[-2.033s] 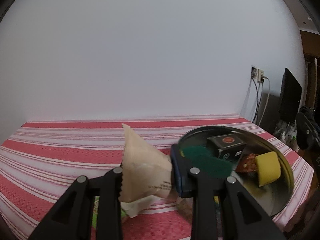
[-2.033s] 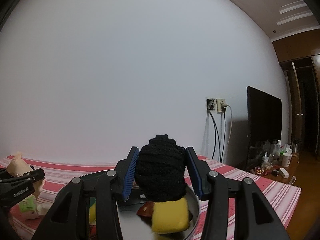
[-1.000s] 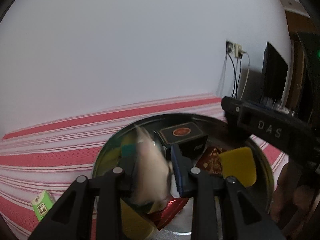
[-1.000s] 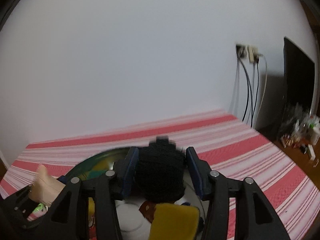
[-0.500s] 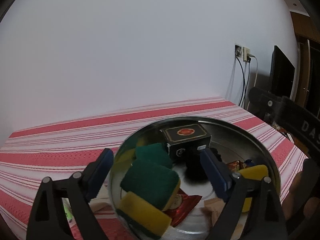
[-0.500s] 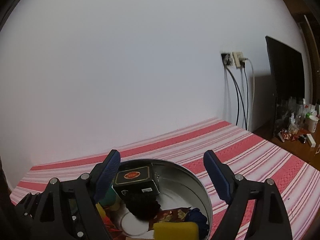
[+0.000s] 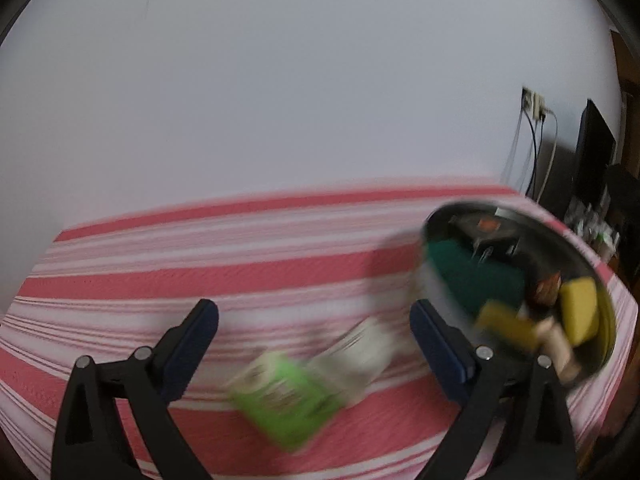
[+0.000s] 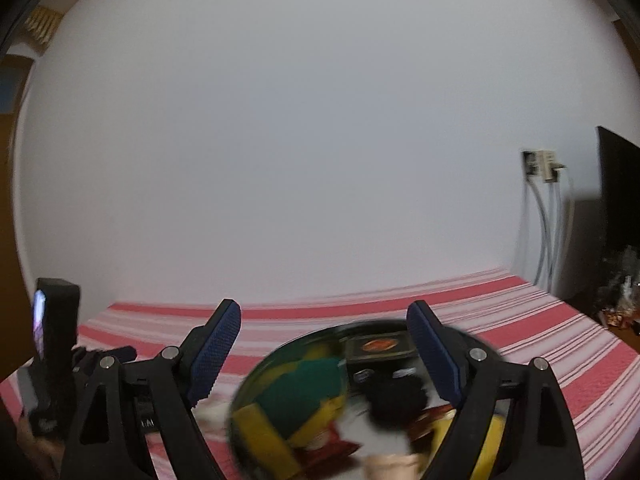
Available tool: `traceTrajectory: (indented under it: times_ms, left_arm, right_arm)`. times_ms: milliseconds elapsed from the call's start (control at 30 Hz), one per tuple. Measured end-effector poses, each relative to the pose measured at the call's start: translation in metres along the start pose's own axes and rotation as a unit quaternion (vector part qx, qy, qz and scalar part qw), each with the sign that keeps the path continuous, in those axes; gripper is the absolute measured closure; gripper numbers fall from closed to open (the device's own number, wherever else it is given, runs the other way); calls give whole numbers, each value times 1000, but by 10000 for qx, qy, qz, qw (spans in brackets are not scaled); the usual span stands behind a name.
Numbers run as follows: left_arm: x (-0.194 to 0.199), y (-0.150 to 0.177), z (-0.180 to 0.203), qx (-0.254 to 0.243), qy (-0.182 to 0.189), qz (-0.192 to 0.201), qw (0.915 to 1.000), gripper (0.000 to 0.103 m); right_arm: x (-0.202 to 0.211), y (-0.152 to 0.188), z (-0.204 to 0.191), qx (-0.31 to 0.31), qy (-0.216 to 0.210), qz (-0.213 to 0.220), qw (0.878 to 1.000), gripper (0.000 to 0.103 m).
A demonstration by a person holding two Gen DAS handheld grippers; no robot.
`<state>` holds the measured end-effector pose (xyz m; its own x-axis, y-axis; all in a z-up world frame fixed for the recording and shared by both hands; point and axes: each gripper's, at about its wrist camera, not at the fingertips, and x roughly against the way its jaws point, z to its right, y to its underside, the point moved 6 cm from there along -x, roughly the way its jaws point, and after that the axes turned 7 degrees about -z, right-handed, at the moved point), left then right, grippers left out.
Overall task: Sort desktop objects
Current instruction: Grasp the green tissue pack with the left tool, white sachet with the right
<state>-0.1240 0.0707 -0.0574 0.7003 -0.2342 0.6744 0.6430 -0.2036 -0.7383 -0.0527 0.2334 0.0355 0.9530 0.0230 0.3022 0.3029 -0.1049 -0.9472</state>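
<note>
- Steel bowl point(image 8: 256, 384) holds sponges, a black box and a black knit lump.
- We see our left gripper point(image 7: 314, 316) opening, nothing pinched, above a green packet point(image 7: 284, 396).
- Our right gripper point(image 8: 324, 330) stands spread, empty.

Both grippers are empty now: the beige packet point(image 7: 560, 350) and the black knit piece point(image 8: 396, 400) lie in the metal bowl point(image 7: 576, 248). The left gripper point(image 7: 314, 322), jaws opening, has swung left over the green carton point(image 7: 286, 396).

A white wall point(image 8: 320, 140) fills the frame; at right, a socket point(image 8: 542, 164) with hanging cables point(image 8: 546, 236) and a black monitor point(image 8: 620, 208).
</note>
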Motion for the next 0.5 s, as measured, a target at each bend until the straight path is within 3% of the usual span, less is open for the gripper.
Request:
traceTrajectory:
  times_ms: [100, 233, 467, 500]
  left_arm:
    - [-11, 12, -15, -227, 182, -396, 9988, 5]
    - [-31, 25, -14, -890, 294, -852, 9919, 5]
    - [-58, 40, 9, -1511, 665, -1397, 9763, 6]
    - [-59, 39, 7, -1489, 757, -1401, 9760, 11]
  right_arm:
    - [-8, 8, -26, 305, -404, -253, 9984, 16]
    - [-20, 16, -62, 1029, -831, -680, 9889, 16]
    - [-21, 18, -94, 1881, -1049, -1115, 9701, 16]
    - [-21, 18, -96, 1979, -1038, -1162, 9678, 16]
